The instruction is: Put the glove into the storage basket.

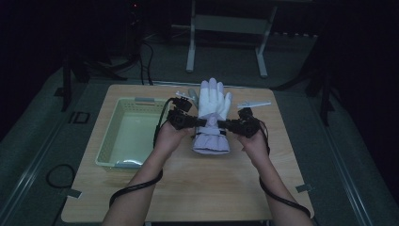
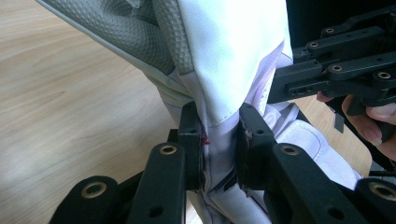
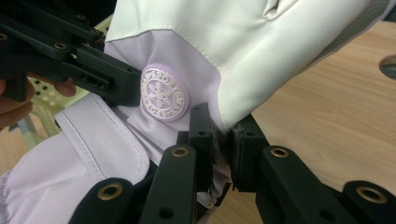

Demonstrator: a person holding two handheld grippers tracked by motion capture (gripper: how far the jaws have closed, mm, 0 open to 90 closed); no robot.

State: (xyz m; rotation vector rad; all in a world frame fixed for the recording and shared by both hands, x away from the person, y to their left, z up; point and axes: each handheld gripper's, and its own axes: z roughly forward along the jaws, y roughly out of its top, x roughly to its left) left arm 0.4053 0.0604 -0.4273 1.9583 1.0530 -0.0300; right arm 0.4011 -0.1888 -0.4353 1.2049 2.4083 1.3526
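I am looking down on a light wooden table (image 1: 188, 188) in a dark room; a pale green perforated basket (image 1: 123, 134) sits on its left half, empty as far as I can see, and a white and pale lilac winter glove (image 1: 212, 117) sits just right of the basket, fingers pointing away from me, cuff toward me. My forearms come in from the bottom edge; the left gripper (image 1: 195, 122) and the right gripper (image 1: 225, 124) meet at the glove's wrist from either side. In the left gripper view the jaws stand narrow, pinching a fold of the lilac wrist fabric (image 2: 219, 140) between the pads, with the grey textured palm (image 2: 126, 32) above; in the right gripper view the jaws are likewise nearly closed on a fold of the white and lilac fabric (image 3: 219, 135) at the opposite wrist edge. I judge the step in hand to be a two-sided hold on the glove, ready for lifting; the next move probably calls for raising both grips together, keeping them level, and carrying the glove left over the basket rim. A round raised lilac badge (image 3: 162, 92) on the wrist carries a snowflake and ringed lettering; I can make out something like "SPORT", the rest too small to read.
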